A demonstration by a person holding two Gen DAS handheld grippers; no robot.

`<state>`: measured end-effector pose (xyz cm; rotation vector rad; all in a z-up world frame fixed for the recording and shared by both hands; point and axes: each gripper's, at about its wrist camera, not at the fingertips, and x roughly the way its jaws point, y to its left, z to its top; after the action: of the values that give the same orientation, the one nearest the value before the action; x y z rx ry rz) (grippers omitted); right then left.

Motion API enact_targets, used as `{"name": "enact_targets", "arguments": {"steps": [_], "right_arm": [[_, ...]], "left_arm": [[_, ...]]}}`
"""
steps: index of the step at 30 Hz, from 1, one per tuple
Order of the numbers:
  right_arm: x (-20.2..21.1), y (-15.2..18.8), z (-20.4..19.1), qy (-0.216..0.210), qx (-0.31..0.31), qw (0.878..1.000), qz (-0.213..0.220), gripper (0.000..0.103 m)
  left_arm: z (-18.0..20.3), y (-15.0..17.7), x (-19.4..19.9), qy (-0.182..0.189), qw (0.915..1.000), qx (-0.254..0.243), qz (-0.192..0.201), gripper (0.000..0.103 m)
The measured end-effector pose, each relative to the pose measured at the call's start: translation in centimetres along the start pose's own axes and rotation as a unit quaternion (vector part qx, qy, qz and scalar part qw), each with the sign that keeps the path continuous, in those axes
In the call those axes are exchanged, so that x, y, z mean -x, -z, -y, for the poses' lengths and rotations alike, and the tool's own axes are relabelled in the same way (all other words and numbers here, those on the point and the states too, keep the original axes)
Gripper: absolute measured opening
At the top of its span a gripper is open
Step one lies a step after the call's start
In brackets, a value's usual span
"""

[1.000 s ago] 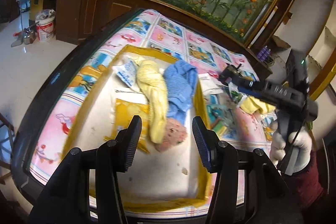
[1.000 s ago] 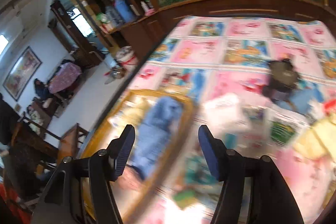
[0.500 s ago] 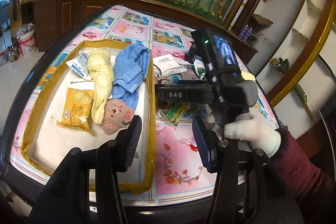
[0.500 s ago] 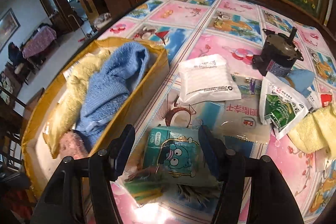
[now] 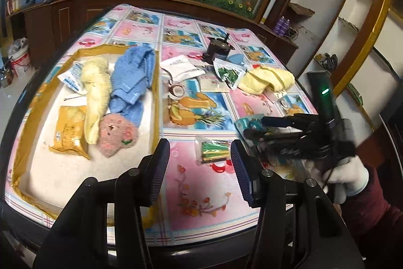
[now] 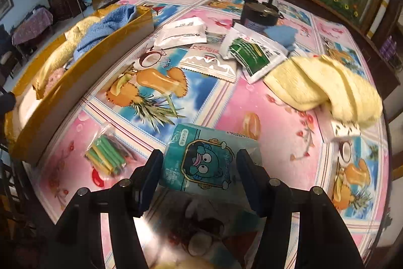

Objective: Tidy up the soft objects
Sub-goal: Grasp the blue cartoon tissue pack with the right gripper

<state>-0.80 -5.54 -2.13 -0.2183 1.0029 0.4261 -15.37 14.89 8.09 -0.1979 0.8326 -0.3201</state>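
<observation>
- The right claw (image 6: 197, 168) is seen spread around a teal cartoon-face packet (image 6: 201, 160); its jaws have just been closing.
- The left claw (image 5: 200, 168) is held spread and empty.
- Beside the packet, a bag of green rolls (image 6: 108, 155) is laid on the surface (image 6: 277, 102); print is unreadable.

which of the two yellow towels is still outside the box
The folded yellow towel on the tablecloth, beside the green-and-white packet. The other yellow towel lies inside the box, next to the blue towel.

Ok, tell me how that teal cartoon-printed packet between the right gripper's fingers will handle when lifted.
The teal cartoon-printed packet looks soft and light, probably tissues. Its glossy wrap may slip, and it will likely squash rather than resist the right gripper.
</observation>
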Motion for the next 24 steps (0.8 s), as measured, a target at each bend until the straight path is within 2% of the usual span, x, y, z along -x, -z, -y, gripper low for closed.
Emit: {"name": "enact_targets", "arguments": {"steps": [2, 3, 6, 11, 16, 19, 21, 24], "right_arm": [[1.6, 0.7, 2.2, -0.054, -0.046, 0.997, 0.018, 0.06], [2.4, 1.1, 3.0, -0.064, -0.062, 0.996, 0.03, 0.061], [3.9, 1.8, 4.3, -0.049, -0.072, 0.995, 0.055, 0.062], [2.9, 2.3, 4.6, -0.072, -0.093, 0.992, 0.042, 0.062], [1.9, 0.4, 3.3, -0.049, -0.078, 0.994, 0.056, 0.062], [0.7, -0.6, 2.1, -0.033, -0.049, 0.997, 0.05, 0.064], [-0.4, -1.0, 1.9, -0.02, -0.041, 0.999, 0.029, 0.064], [-0.7, -0.4, 2.8, -0.004, -0.043, 0.999, 0.014, 0.064]], "left_arm": [[0.8, 0.2, -0.7, 0.001, 0.9999, -0.009, -0.011, 0.05], [1.2, 0.3, -1.1, -0.001, 0.9997, -0.015, -0.019, 0.05], [2.4, 0.6, -2.6, -0.007, 0.9987, -0.031, -0.04, 0.05], [4.0, 1.4, -6.4, -0.017, 0.9946, -0.055, -0.086, 0.05], [5.5, 1.9, -9.9, -0.038, 0.9881, -0.079, -0.126, 0.05], [6.4, 1.4, -10.9, -0.056, 0.9868, -0.091, -0.121, 0.05], [6.7, 1.1, -11.3, -0.046, 0.9867, -0.093, -0.125, 0.051], [7.5, 1.2, -11.5, 0.003, 0.9851, -0.105, -0.136, 0.05]]}}
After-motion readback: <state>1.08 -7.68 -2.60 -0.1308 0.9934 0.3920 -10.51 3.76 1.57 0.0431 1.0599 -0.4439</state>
